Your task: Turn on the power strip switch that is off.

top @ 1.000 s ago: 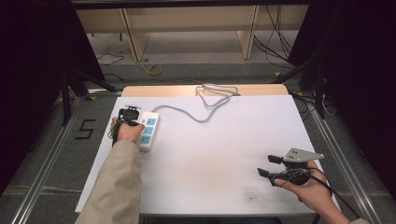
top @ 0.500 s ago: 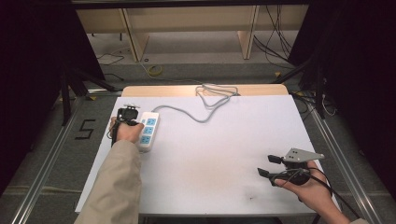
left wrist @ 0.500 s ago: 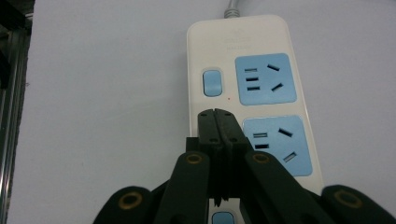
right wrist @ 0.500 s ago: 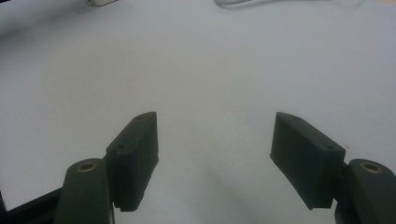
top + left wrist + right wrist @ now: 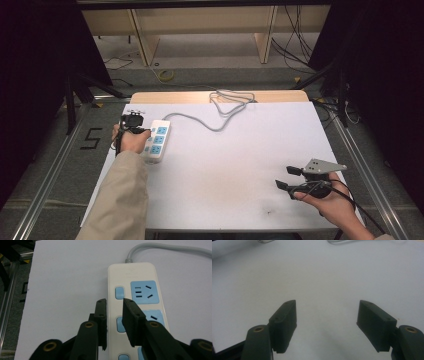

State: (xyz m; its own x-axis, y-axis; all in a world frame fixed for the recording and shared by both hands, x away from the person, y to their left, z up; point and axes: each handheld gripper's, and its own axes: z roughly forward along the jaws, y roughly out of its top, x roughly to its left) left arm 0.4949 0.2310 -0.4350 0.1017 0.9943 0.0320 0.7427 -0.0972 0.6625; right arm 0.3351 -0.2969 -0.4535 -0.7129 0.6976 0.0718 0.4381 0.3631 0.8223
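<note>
A white power strip (image 5: 156, 140) lies on the left part of the white table (image 5: 240, 165), its long side running near to far and leaning a little to the right at the far end. In the left gripper view it shows rounded corners, blue socket faces (image 5: 144, 292) down one side and small blue rocker switches (image 5: 119, 292) in a row beside them. A grey cable (image 5: 200, 121) leaves its far end, crosses the table to the right and gathers in loose loops at the far edge.

The left gripper (image 5: 114, 301) is over the strip's left side, near its far end. Its jaws stand a little apart, one tip over the bare table just left of the strip, the other over the casing right beside the far switch. Nothing is gripped between them. They have just been opening; a second ago the hand sat in the same spot on the strip, which has not shifted.

The right gripper (image 5: 327, 315) rests in the person's hand at the near right of the table, well apart from the strip. Its jaws are spread wide over bare table, holding nothing, unchanged from the earlier frames.
</note>
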